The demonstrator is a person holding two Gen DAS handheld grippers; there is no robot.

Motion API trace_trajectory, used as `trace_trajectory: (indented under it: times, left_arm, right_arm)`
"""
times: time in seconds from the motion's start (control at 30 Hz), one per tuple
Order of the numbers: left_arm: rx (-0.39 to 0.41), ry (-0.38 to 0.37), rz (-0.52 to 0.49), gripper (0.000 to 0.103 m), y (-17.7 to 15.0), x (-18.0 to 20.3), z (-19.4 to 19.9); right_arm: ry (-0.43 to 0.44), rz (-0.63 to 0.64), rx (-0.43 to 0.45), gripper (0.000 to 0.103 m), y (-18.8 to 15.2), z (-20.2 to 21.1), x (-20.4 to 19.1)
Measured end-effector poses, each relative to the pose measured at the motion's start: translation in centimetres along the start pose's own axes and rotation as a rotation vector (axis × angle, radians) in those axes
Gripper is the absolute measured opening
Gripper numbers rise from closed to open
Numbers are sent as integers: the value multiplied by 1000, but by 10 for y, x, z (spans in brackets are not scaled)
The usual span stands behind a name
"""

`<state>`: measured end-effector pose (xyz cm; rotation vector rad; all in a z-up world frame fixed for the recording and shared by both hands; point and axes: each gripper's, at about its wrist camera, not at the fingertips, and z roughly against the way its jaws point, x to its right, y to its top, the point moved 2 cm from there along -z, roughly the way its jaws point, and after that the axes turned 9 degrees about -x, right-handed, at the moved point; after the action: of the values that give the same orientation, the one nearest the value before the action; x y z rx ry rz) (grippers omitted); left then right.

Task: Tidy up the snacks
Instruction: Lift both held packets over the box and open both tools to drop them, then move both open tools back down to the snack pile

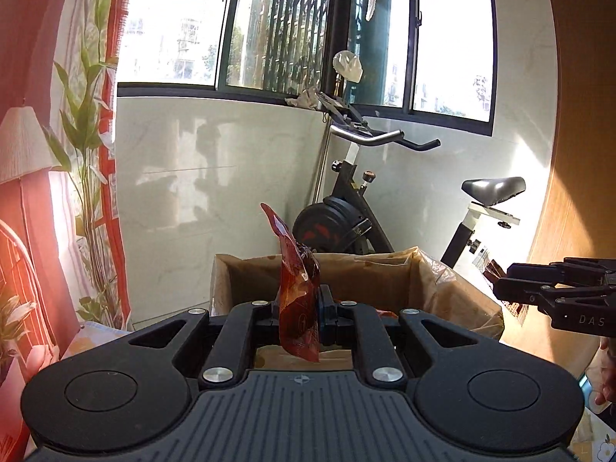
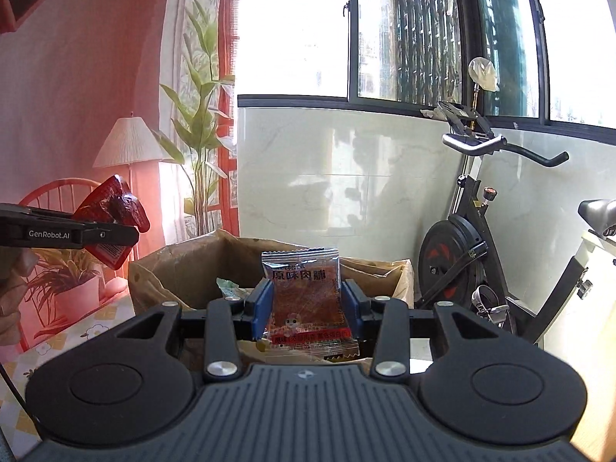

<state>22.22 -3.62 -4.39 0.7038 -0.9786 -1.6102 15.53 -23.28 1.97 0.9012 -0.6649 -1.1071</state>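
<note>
Red foil packet (image 1: 298,300) pinched edge-on in left gripper (image 1: 298,310), jaws clamped on its lower half, top end sticking up crumpled. Held above open brown paper bag (image 1: 362,273), probably lined up for a drop into it. Right gripper (image 1: 512,288) visible at right edge, side-on, over bag's far side; something dark at its tips, jaw state unreadable from this view. Exercise bike (image 1: 346,223) behind bag, against tiled wall; no part in task.

Right wrist view: clear packet of dried meat (image 2: 308,300) with red printed label, held flat-on and upright between blue pads (image 2: 261,304), jaws closed on both side edges. Grip by edges keeps label facing camera and packet vertical, likely for a clean slide into paper bag directly behind and below. Bag mouth open, some greenish wrapper (image 2: 231,287) already inside at left. Left gripper at left edge carrying red packet, level with bag rim, beside it rather than over it from this angle. Both snacks in the air, neither released yet.
</note>
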Motion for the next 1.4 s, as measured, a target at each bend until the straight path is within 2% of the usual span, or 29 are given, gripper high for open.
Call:
trace_trajectory:
  times: [0.17,0.3,0.37,0.4,0.47,0.53,0.57,0.77,0.97,1.2,1.4]
  left_arm:
    - [-62,13,-12,14,17,-3,-39]
    - [-144,22,-4,15,19,-9,-69]
    - [-160,32,-12,18,19,-10,-77]
    - [-164,36,-7,21,18,-11,-79]
    - [-154,30,33,41,15,-15,-78]
    - [-160,8,52,50,11,-17,-77]
    - [-163,11,47,50,9,-17,-76]
    - [-153,16,62,51,5,-25,-57]
    - [-124,18,62,51,1,-30,-20]
    - [-153,-2,72,51,-35,-38,10]
    - [-203,-2,90,51,-71,-41,10]
  right_arm:
    - [-21,-8,-61,41,13,-44,13]
    - [-30,-15,-124,42,8,-71,20]
    - [-35,-30,-143,42,4,-78,23]
    - [-36,-38,-153,43,3,-80,24]
    - [-39,-42,-161,46,1,-81,25]
    - [-48,-33,-158,53,1,-79,24]
    - [-48,-32,-152,57,1,-77,24]
    - [-22,-25,-108,57,3,-54,18]
    - [12,-49,-55,57,-4,-21,15]
    - [26,-90,-34,57,-33,11,20]
    - [8,-143,-77,57,-70,18,26]
